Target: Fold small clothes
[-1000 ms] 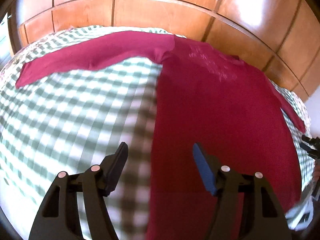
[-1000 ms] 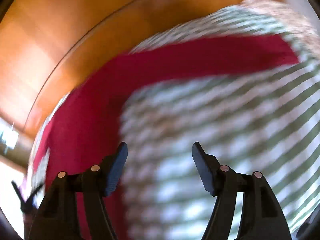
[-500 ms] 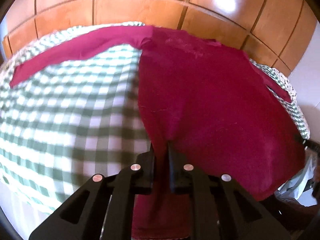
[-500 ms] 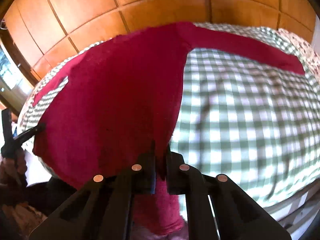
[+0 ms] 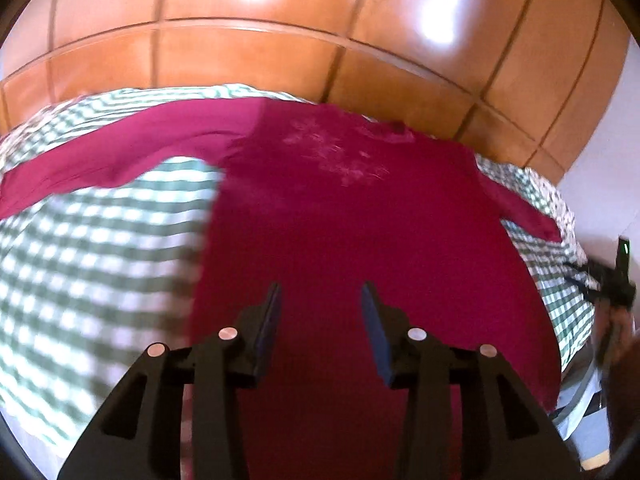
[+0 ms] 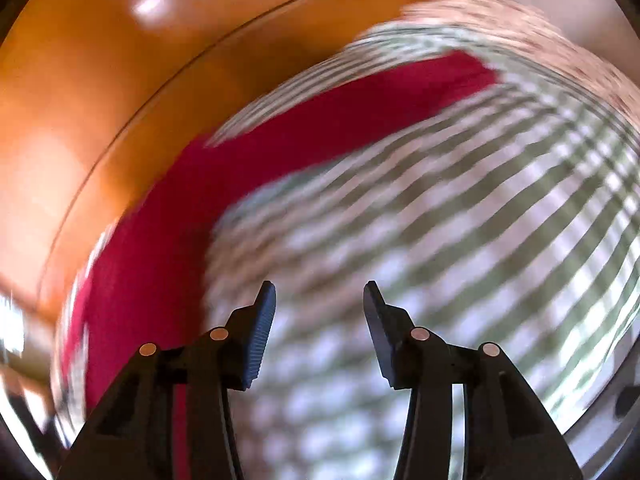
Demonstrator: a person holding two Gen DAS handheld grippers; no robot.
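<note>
Holding a black two-finger left gripper point(image 5: 320, 312) over the garment, you are letting its jaws open, and nothing is sitting between its blue pads point(image 5: 376, 336); only the cloth is lying beneath them. That crimson long-sleeved shirt point(image 5: 360, 220) is lying spread flat on the green-and-white checked bedcover point(image 5: 88, 264), its collar toward the glossy orange-brown wooden panelling point(image 5: 248, 52) beyond the bed. One sleeve is stretching out to the left across the checks, and the other is running down the right side toward the bed's edge. A faint pale print is showing on the chest.

Your black two-finger right gripper point(image 6: 318, 312) is also opening, with its ribbed pads point(image 6: 260, 340) parted over bare checked cloth and nothing caught between them. In the right wrist view, which is heavily blurred, the shirt is lying off to the left of the fingers, with one sleeve reaching up and to the right across the bedcover. From the left wrist view, that right gripper is appearing as a small dark shape at the far right edge, just past the bedcover, too blurred for you to make out more.
</note>
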